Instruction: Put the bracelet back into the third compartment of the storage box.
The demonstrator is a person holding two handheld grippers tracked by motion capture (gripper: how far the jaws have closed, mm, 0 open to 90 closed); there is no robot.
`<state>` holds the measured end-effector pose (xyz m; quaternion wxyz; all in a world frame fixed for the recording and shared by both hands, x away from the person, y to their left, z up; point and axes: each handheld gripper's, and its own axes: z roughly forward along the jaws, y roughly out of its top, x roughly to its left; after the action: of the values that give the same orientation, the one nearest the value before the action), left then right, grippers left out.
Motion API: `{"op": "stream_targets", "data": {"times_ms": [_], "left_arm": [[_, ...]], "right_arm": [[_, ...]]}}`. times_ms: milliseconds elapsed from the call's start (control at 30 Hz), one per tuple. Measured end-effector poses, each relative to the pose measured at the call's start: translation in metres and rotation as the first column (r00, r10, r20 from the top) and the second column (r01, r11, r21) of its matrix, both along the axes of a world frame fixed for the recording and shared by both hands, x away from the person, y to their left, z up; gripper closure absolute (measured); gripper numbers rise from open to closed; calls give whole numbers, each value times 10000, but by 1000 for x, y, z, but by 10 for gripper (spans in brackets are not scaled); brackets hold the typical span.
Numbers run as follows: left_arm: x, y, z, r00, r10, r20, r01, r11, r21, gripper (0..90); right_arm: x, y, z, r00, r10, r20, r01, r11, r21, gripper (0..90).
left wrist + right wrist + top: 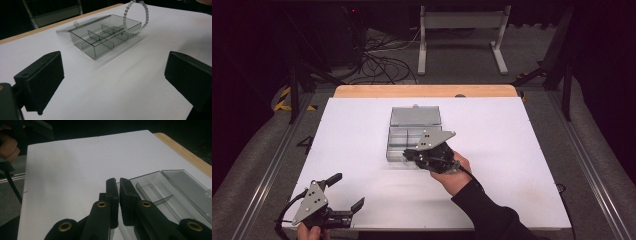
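A clear plastic compartment box (398, 144) lies mid-table, its lid (416, 116) folded open toward the back. My right gripper (408, 155) hangs over the box's near right part, shut on a white beaded bracelet (135, 17). The bracelet dangles as a ring above the box (105, 37) in the left gripper view. In the right gripper view the jaws (117, 182) stand pressed nearly together over the box (155, 192). My left gripper (348, 191) rests near the table's front left corner, open and empty (112, 75), pointing toward the box.
The white table top (512, 150) has a wooden strip (427, 91) along its back edge. Behind it stand a metal frame (462, 30) and loose cables (382, 60) on the floor. The person's other hand (8, 147) shows at the far left of the right gripper view.
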<state>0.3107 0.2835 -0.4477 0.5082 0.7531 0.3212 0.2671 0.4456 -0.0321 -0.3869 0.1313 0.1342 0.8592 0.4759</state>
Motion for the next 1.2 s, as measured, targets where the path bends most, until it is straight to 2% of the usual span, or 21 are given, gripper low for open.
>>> {"op": "stream_targets", "data": {"times_ms": [300, 600, 733, 967, 1200], "left_arm": [[0, 0, 0, 10000, 6, -8, -6, 10000, 15, 29], [0, 0, 0, 10000, -24, 2, 24, 10000, 0, 29], [0, 0, 0, 10000, -7, 1, 7, 10000, -2, 29], [0, 1, 0, 10000, -17, 1, 17, 10000, 10, 29], [0, 1, 0, 10000, -27, 7, 27, 10000, 11, 29]], "right_arm": [[17, -11, 11, 9978, -614, -266, 617, 9980, 125, 867], [33, -20, 17, 9904, -1234, -615, 1256, 9915, 326, 866], [44, -24, 16, 9834, -1607, -844, 1641, 9858, 346, 867], [56, -30, 13, 9745, -2002, -1013, 2045, 9782, 348, 866], [69, -35, 8, 9619, -2465, -1179, 2523, 9669, 369, 866]]}}
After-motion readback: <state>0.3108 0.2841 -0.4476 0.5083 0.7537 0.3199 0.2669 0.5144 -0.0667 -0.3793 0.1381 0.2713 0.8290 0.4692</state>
